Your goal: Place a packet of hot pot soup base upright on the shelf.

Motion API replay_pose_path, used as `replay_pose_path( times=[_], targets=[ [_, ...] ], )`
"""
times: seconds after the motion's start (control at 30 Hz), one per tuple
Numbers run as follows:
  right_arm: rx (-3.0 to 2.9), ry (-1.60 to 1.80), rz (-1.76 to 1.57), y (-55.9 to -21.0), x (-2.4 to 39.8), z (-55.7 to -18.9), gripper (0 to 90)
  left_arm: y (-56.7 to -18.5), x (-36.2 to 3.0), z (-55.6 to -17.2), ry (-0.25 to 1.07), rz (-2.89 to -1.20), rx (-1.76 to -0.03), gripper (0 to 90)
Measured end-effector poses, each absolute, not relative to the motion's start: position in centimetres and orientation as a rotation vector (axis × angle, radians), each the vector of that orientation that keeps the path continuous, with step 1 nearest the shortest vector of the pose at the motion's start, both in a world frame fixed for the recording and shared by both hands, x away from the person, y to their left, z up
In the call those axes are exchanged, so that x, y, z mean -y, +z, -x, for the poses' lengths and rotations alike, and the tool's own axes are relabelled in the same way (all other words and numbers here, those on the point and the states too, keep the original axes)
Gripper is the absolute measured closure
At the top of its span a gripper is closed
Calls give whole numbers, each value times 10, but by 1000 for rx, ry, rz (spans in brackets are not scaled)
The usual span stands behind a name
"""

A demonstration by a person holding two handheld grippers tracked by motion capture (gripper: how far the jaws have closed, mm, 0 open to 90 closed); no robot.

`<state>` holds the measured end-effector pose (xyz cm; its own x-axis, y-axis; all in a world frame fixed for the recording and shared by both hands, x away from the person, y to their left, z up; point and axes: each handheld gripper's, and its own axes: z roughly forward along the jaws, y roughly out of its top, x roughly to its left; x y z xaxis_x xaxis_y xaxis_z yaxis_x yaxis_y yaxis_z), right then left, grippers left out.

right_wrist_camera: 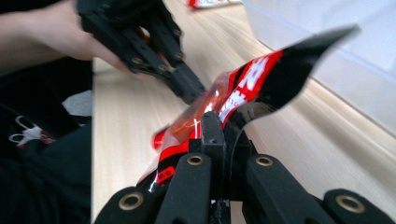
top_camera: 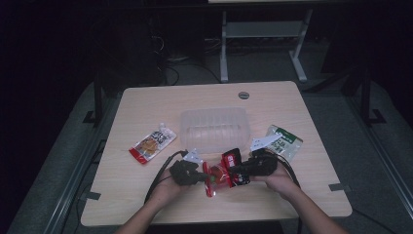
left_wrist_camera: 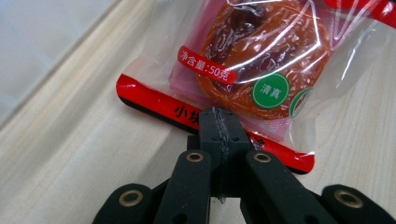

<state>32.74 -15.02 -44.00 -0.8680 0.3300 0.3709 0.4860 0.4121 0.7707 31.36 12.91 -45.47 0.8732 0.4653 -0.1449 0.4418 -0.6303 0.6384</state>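
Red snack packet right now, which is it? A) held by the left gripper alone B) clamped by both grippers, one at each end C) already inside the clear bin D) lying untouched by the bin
B: the left gripper is shut on one edge of the red snack packet, and the right gripper is shut on the opposite end, in front of the clear bin.

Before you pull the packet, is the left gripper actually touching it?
Touching. In the left gripper view, the left gripper has its jaws shut on the red bottom edge of the snack packet, with no gap.

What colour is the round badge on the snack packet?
The round badge on the snack packet is green with white characters, clearest in the left gripper view.
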Motion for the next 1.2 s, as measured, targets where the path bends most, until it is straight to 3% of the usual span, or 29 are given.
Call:
replay_pose_path(
  times=[0.53, 0.87, 1.07, 1.2],
  targets=[
    [2392, -1605, 508, -421, 143, -309, 898, -443, -109, -304, 34, -2249, -495, 899],
    [2379, -1637, 535, -417, 152, -310, 898, -434, -128, -308, 16, -2235, -513, 896],
    [2414, -1643, 548, -410, 155, -308, 898, -429, -143, -304, 33, -2255, -543, 782],
    [2412, -1649, 570, -405, 157, -309, 898, -425, -159, -299, 6, -2256, -587, 609]
  ],
)
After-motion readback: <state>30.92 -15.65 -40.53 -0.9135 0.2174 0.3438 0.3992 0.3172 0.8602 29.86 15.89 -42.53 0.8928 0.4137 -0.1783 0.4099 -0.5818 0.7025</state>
